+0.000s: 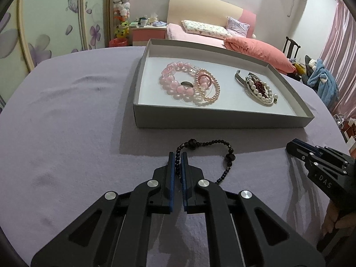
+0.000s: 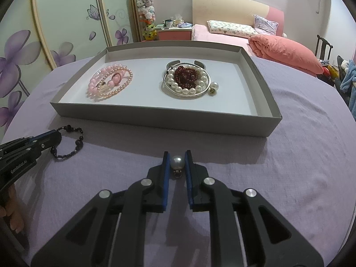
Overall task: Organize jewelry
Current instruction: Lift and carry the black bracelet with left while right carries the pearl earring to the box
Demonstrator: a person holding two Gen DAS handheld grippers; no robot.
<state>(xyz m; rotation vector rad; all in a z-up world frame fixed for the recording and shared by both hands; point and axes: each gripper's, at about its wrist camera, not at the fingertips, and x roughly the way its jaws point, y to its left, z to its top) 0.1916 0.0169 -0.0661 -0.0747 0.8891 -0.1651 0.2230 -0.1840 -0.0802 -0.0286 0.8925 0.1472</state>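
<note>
A black bead bracelet (image 1: 208,143) lies on the purple cloth in front of the grey tray (image 1: 218,120). My left gripper (image 1: 177,157) is shut on one strand of it; the rest curls to the right. In the right wrist view the bracelet (image 2: 76,143) shows at the left with the left gripper (image 2: 56,134) on it. My right gripper (image 2: 177,154) is shut on a pearl earring (image 2: 177,162) just above the cloth, near the tray (image 2: 155,122). Inside the tray lie pink bead bracelets (image 2: 106,82) and, to their right, white pearls with dark red beads and a silver bangle (image 2: 189,80).
A second pearl earring (image 2: 214,86) rests in the tray beside the bangle. The round table's purple cloth (image 1: 66,122) drops off at the left and right edges. Behind the table stand a pink bed (image 1: 200,35), a flowered wardrobe (image 2: 66,22) and a dark chair (image 1: 291,46).
</note>
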